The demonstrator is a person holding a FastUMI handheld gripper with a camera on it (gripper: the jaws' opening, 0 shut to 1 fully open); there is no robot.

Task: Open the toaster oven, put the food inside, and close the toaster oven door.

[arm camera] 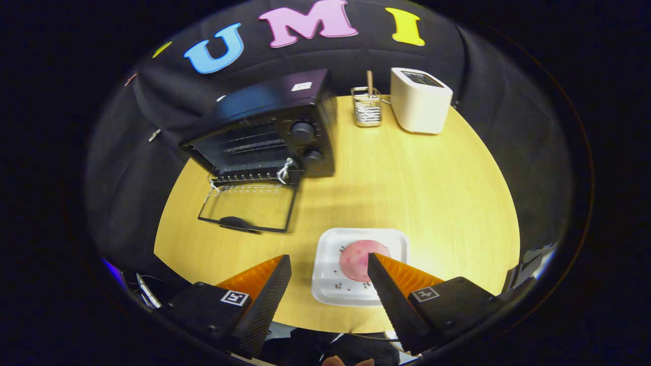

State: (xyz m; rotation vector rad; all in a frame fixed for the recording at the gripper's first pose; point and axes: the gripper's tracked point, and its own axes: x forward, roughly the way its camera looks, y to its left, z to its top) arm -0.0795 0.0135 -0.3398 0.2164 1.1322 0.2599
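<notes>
Toaster oven [264,134] door [249,206] is lowered; gripper [329,267] is spread wide, empty, above plate [325,284]; pink food slice [358,259] is judged soft, thin, best pinched at an edge

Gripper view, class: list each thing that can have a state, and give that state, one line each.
toaster oven: door folded down, open
gripper: open, holding nothing
food: lying on the plate
plate: on the table, between the gripper's fingers
toaster: upright, slot up
</notes>
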